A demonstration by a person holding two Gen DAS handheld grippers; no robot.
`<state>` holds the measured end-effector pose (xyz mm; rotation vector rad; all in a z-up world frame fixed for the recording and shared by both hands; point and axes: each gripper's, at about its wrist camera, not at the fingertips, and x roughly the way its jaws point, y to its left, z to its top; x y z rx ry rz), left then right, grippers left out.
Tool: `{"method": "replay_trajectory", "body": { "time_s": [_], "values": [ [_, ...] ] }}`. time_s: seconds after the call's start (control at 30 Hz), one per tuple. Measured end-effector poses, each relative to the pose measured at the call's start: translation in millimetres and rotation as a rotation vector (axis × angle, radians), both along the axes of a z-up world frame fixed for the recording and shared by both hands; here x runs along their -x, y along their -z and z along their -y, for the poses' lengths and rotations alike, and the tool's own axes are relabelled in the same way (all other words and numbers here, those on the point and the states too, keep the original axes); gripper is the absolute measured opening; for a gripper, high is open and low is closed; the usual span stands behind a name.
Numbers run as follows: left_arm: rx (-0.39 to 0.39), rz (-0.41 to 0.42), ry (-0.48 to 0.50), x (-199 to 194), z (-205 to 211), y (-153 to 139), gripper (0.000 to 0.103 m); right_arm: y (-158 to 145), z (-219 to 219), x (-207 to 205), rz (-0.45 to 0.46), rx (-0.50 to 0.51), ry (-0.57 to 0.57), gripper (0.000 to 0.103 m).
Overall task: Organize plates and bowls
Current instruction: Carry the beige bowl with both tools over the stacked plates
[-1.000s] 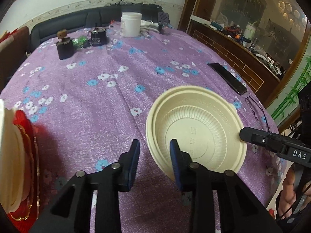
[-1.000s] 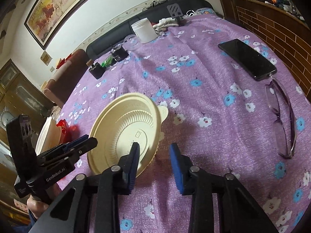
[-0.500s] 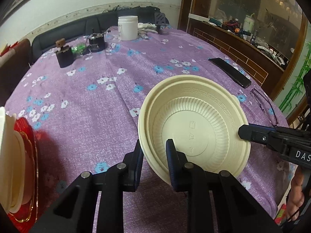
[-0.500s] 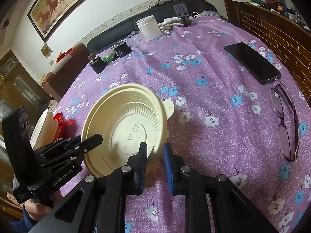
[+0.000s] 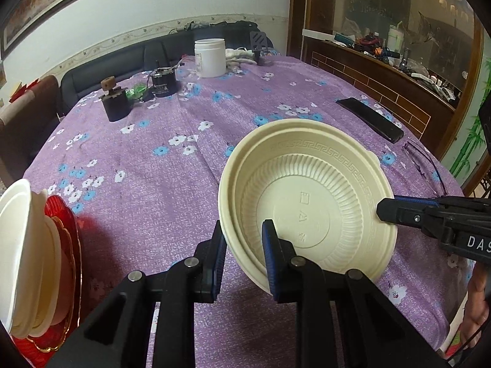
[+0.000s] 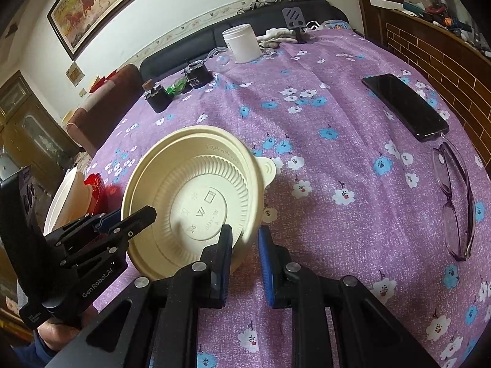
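A cream ribbed plastic bowl [image 5: 307,202] [image 6: 196,196] hangs tilted just above the purple flowered tablecloth [image 5: 153,184], casting a shadow on it. My left gripper [image 5: 244,236] is shut on its near left rim, one pad inside and one outside. My right gripper [image 6: 245,239] is shut on the opposite rim and shows in the left wrist view as a black finger [image 5: 386,210] on the bowl's right edge. The left gripper [image 6: 147,214] shows on the bowl's left edge in the right wrist view. A stack of white and cream bowls [image 5: 18,260] rests on a red plate [image 5: 67,245] at the left table edge.
A black phone [image 6: 405,107] and glasses [image 6: 457,202] lie to the right. At the far side stand a white jar [image 5: 210,58] and two small dark objects [image 5: 115,104] [image 5: 162,82]. A dark sofa runs behind the table, with a wooden cabinet at right.
Both grippers went from open around the bowl's rim to shut on it. The bowl has come up off the cloth and tilted.
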<state>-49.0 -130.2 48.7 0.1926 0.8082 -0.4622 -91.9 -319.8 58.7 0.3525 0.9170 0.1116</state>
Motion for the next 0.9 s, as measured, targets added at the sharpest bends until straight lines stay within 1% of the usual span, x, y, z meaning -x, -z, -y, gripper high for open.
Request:
{"method": "replay_trajectory", "body": {
  "time_s": [0.57,0.63,0.7,0.77,0.9],
  "values": [
    [-0.012,-0.005,-0.02,-4.2,-1.8,4.4,0.022,3.2,-2.7,-4.2,-0.012,0.008,-0.007,0.019],
    [-0.018,-0.003,-0.03,-5.9,-1.5,4.9,0.024,3.0,-3.6,-4.3,-0.006,0.02,-0.005,0.019],
    [-0.021,0.003,-0.038,-7.4,-1.2,4.6,0.03,2.6,-4.6,-5.0,-0.003,0.028,-0.006,0.019],
    [-0.028,0.011,-0.048,-8.8,-0.6,5.1,0.034,2.6,-5.7,-5.4,0.0,0.044,-0.005,0.019],
    [-0.034,0.035,-0.058,-9.4,1.3,4.9,0.034,4.9,-5.5,-6.6,0.004,0.059,0.002,0.019]
  ]
}}
